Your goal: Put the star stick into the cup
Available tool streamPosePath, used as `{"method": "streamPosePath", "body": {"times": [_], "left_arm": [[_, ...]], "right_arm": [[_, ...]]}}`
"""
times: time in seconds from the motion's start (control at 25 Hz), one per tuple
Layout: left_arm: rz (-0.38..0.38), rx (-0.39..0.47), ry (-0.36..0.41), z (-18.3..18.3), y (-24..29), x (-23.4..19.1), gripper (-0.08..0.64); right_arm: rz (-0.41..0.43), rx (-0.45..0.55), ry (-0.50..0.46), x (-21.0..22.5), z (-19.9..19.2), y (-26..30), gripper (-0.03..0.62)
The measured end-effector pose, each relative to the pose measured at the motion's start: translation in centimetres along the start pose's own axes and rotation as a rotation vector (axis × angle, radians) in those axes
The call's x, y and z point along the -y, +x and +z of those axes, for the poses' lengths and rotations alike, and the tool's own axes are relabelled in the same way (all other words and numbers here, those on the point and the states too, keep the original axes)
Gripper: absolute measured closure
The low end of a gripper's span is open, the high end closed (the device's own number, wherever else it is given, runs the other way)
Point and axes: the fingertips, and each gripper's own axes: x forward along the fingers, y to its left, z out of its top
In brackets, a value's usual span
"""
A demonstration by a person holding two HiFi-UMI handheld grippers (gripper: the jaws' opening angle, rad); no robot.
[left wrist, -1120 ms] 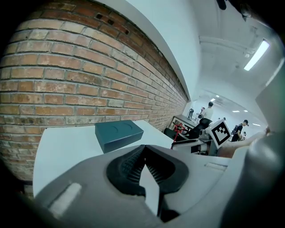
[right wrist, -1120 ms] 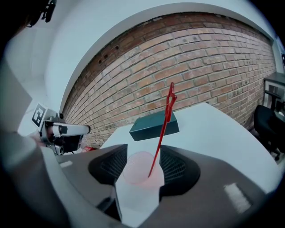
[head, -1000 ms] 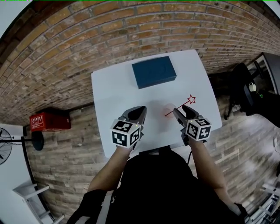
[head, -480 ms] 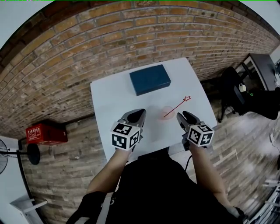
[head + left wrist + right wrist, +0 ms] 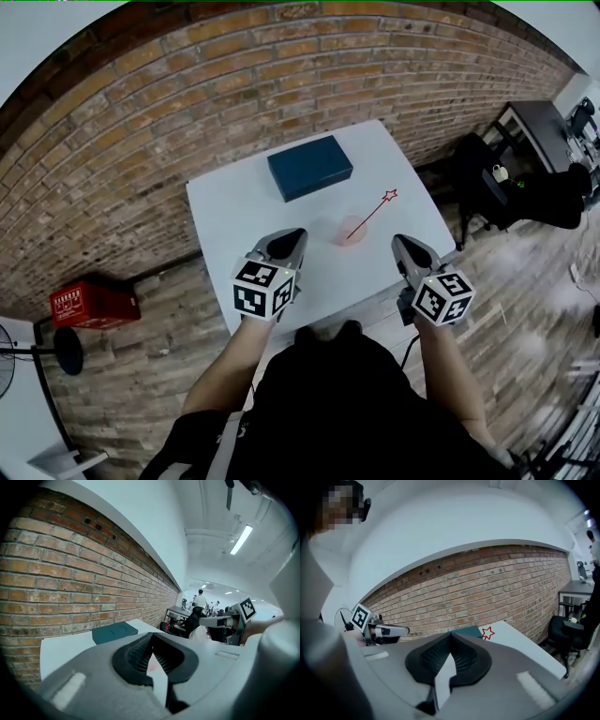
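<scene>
Star stick in the cup, both my claws empty.
The star stick (image 5: 372, 215) leans in the pinkish cup (image 5: 351, 231) mid-frame on the white table (image 5: 234, 206). Left gripper (image 5: 291, 236), jaws pressed together, holds nothing; right gripper (image 5: 401, 242) has just closed, empty.

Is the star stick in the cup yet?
In: the star stick leans out of the cup, its lower end inside.
</scene>
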Motion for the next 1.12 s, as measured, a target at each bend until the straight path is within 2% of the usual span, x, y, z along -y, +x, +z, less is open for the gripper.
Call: {"method": "streamPosePath", "body": {"times": [0.24,0.44,0.56,0.8,1.0,1.12], "left_arm": [[0.017,0.031,0.005,1.6,0.5,0.5,0.555],[0.017,0.039,0.05,3.4,1.6,2.6,0.555],[0.035,0.063,0.078,5.0,1.9,3.6,0.555],[0.061,0.095,0.08,6.6,3.1,5.3,0.555],[0.074,0.091,0.065,6.5,4.6,6.5,0.555],[0.074,0.093,0.075,6.8,5.2,7.2,0.555]], "right_arm": [[-0.002,0.09,-0.08,0.1,4.1,-2.5,0.592],[-0.1,0.261,-0.045,2.8,8.8,-7.0,0.592],[-0.133,0.319,-0.051,4.2,10.5,-9.7,0.592],[-0.164,0.344,-0.037,7.5,10.2,-12.5,0.594],[-0.101,0.358,-0.009,8.3,9.9,-13.1,0.594],[-0.064,0.335,-0.072,8.0,9.9,-13.3,0.594]]}}
